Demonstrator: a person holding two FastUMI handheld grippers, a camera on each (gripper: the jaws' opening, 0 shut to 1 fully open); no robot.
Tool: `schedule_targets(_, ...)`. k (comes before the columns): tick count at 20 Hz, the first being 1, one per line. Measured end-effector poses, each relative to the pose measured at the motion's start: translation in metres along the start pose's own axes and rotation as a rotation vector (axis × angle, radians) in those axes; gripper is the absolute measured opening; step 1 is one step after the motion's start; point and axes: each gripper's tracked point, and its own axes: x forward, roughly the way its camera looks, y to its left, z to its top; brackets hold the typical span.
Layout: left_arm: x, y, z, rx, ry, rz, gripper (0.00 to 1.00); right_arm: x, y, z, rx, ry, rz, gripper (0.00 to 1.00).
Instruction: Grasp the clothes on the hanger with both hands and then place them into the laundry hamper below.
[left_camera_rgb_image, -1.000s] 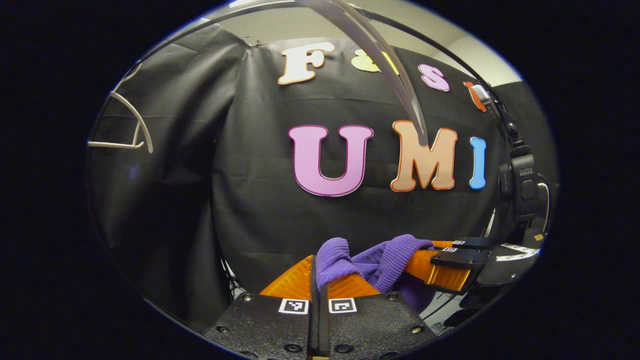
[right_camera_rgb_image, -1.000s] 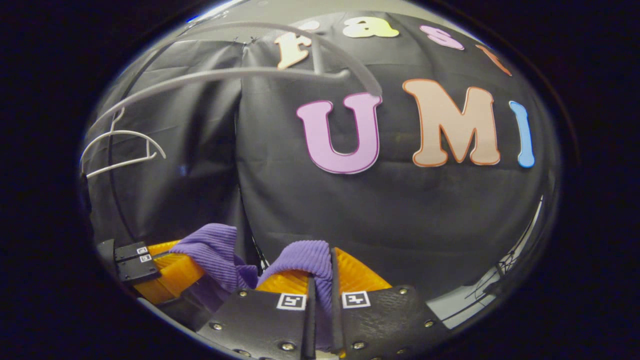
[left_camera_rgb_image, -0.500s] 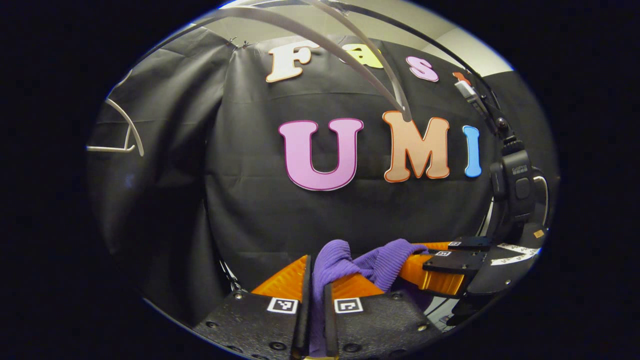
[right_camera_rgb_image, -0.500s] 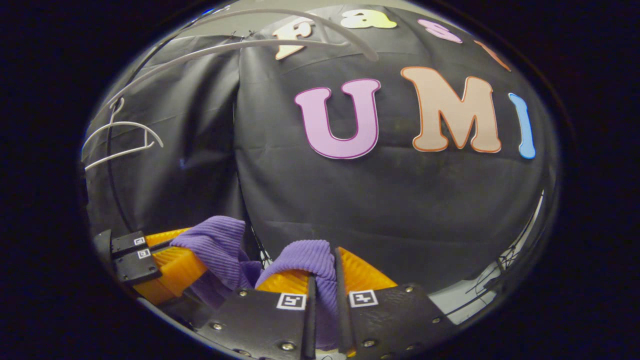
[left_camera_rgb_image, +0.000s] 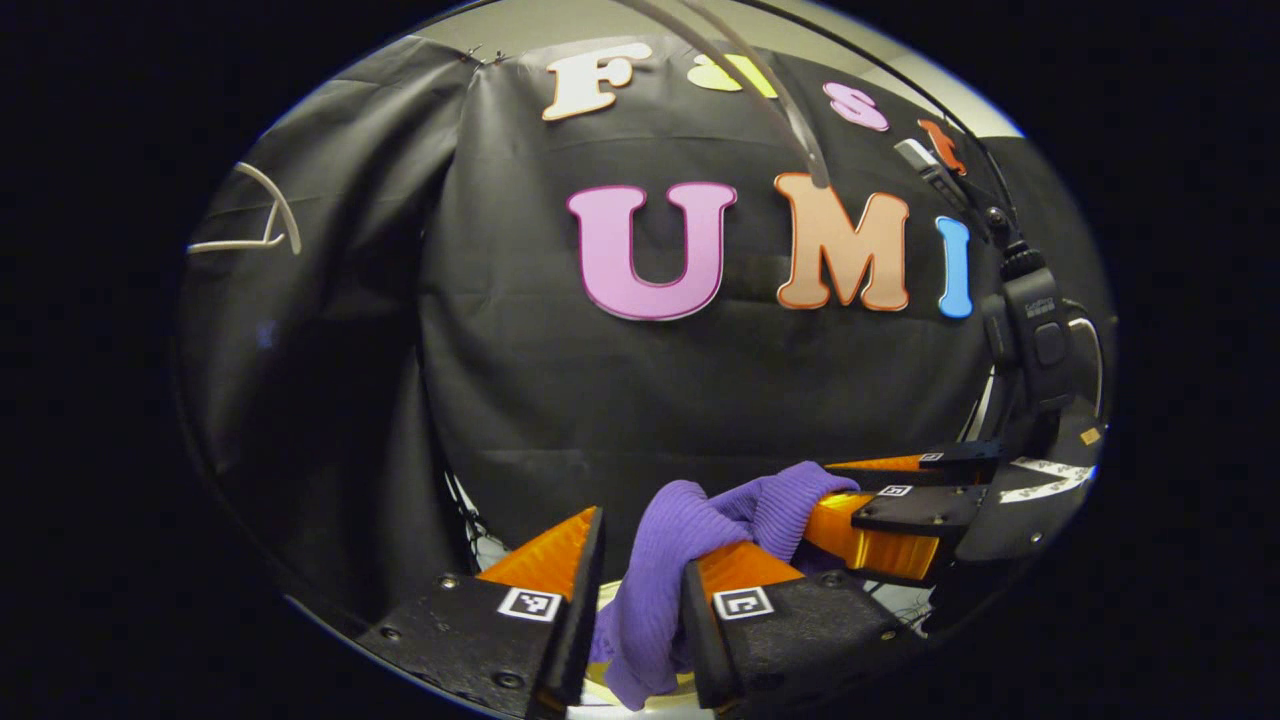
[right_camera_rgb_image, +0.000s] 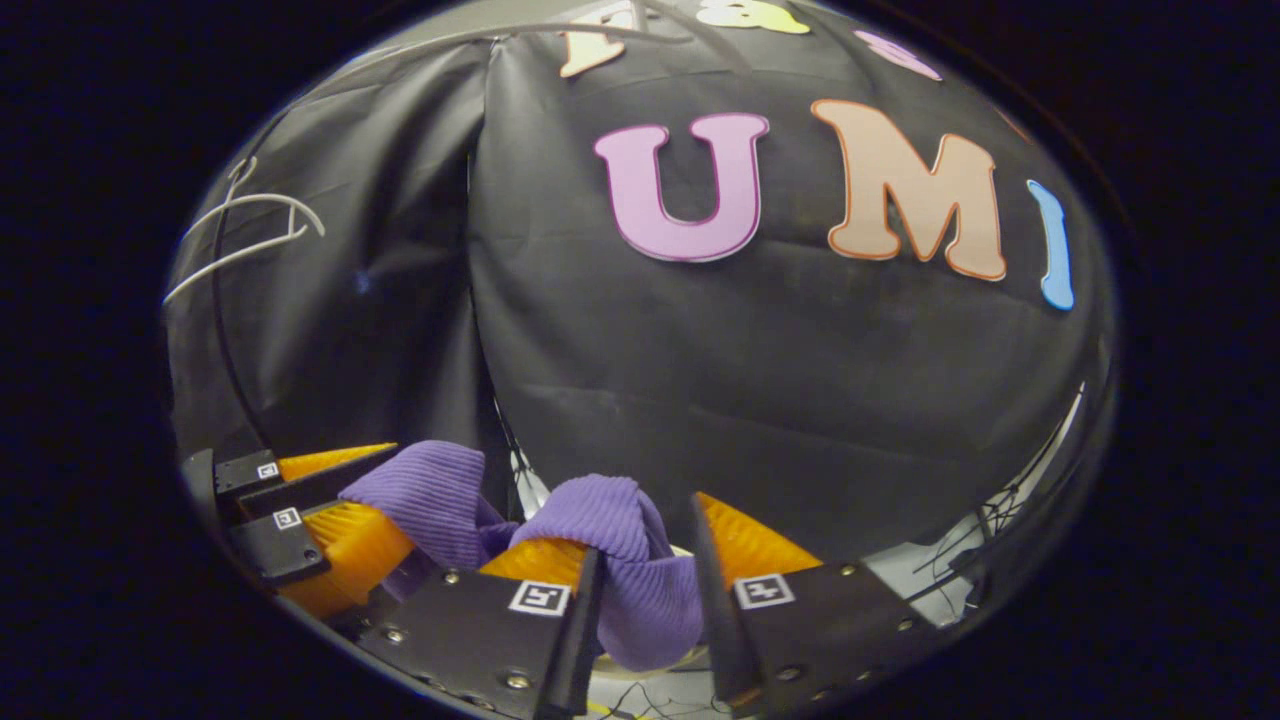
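Left gripper (left_camera_rgb_image: 635, 600) has its fingers spread, the purple cloth (left_camera_rgb_image: 690, 540) draped loose in the gap and over the right-hand pad — right gripper (right_camera_rgb_image: 645, 600) is parted the same way, the cloth (right_camera_rgb_image: 610, 545) slumped over its left pad. It is the release over the hamper (left_camera_rgb_image: 640, 700), I judge, a pale rim just under the fingers. Best to open fully, let the folds slide free, then pull apart — don't drag them.

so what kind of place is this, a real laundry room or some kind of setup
Most likely a staged recording booth, not a home laundry room: black cloth wall draped behind everything, bare white hangers against it, and handheld grippers handling a purple garment.
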Motion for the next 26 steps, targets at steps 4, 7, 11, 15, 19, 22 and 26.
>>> schedule_targets(4,0.004,-0.007,-0.035,0.024,0.113,0.019,0.70,0.002,0.000,-0.029,-0.024,0.082,0.013,0.51)
schedule_targets(7,0.002,-0.007,-0.064,0.032,0.202,0.029,0.83,-0.004,0.005,-0.036,-0.003,0.076,0.025,0.51)
schedule_targets(11,-0.003,-0.008,-0.084,-0.005,0.257,0.029,0.92,-0.005,0.005,-0.029,-0.013,0.061,0.029,0.51)
schedule_targets(15,-0.004,-0.011,-0.080,-0.013,0.230,0.025,0.96,-0.018,0.004,-0.028,-0.016,0.049,0.023,0.51)
schedule_targets(19,-0.006,-0.012,-0.067,-0.017,0.204,0.024,0.96,-0.023,-0.001,-0.025,-0.007,0.038,0.010,0.51)
schedule_targets(22,-0.009,-0.016,-0.051,-0.017,0.166,0.014,0.96,-0.034,-0.004,-0.014,0.002,0.003,0.002,0.51)
schedule_targets(26,-0.017,-0.027,-0.021,-0.018,0.101,-0.002,0.96,-0.049,-0.010,0.008,0.006,-0.053,-0.016,0.51)
